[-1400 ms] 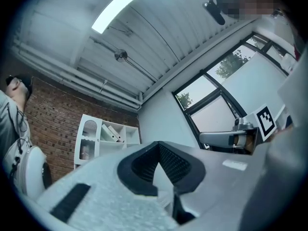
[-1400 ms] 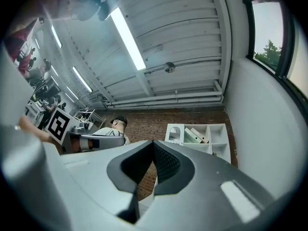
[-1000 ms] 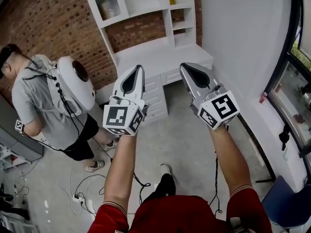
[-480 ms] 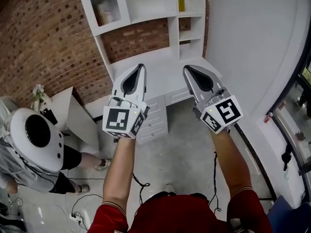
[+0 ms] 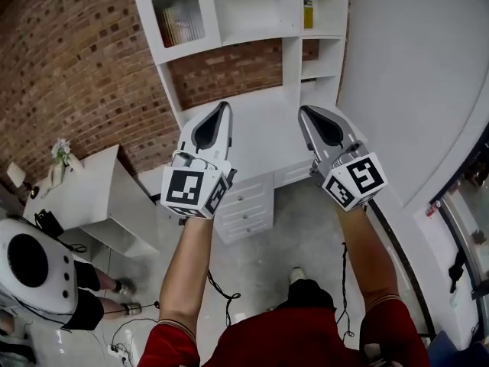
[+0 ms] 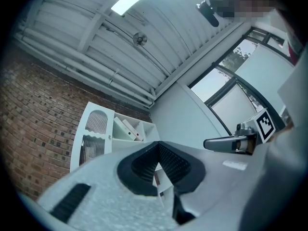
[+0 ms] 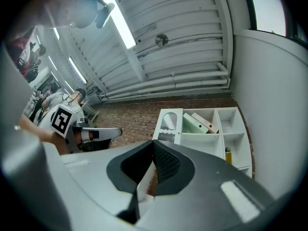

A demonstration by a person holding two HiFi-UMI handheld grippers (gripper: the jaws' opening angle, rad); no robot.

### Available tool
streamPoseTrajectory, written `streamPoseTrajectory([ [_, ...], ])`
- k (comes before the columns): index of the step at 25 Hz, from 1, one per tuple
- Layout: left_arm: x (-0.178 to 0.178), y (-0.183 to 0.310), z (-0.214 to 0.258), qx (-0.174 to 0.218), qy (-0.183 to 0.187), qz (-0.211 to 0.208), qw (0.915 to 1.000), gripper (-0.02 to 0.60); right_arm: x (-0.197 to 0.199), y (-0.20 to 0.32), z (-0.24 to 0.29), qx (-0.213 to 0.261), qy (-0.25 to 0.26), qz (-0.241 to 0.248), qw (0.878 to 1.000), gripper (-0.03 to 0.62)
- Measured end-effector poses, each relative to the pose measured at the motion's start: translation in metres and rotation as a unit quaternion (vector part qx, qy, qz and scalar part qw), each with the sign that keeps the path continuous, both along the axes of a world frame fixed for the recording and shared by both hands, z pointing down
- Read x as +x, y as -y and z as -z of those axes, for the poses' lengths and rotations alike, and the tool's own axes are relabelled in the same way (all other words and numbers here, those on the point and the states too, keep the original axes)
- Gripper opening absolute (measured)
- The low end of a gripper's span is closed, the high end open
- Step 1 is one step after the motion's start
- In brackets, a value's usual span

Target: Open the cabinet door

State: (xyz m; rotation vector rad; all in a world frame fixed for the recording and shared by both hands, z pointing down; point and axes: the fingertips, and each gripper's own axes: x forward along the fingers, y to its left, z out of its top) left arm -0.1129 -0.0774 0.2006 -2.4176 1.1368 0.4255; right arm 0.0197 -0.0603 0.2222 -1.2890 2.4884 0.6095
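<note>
The cabinet door [image 5: 179, 17] is a white glass-fronted panel, closed, at the upper left of a white shelf unit above a desk [image 5: 260, 132]. It also shows in the left gripper view [image 6: 92, 139] and the right gripper view [image 7: 168, 126]. My left gripper [image 5: 222, 107] and right gripper [image 5: 304, 111] are held side by side at desk level, well short of the door and below it. Both point slightly upward. Each has its jaws together with nothing between them, as their own views confirm [image 6: 158, 146] [image 7: 154, 144].
Drawers [image 5: 244, 205] sit under the desk. Binders [image 7: 198, 121] and a yellow bottle [image 5: 307, 12] stand on open shelves. A white side table [image 5: 92, 197] with a small flower vase [image 5: 59, 153] is at left. A person wearing white gear [image 5: 30, 262] stands lower left. Cables [image 5: 221, 297] lie on the floor.
I have walked closer to the shelf unit, which now fills more of the view. The other person has slid to the lower left corner. Both grippers stay shut, side by side.
</note>
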Motion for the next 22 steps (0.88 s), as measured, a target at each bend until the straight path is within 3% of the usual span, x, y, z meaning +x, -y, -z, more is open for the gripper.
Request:
streamPoseTrajectory([
  [7, 0.001, 0.076, 0.002, -0.004, 0.000, 0.024, 0.9997, 0.002, 0.000, 0.076, -0.001, 0.014, -0.001, 0.026, 1.000, 0.012],
  [22, 0.045, 0.284, 0.044, 0.005, 0.002, 0.104, 0.9946, 0.002, 0.059, 0.301, 0.035, 0.032, -0.004, 0.084, 0.996, 0.012],
])
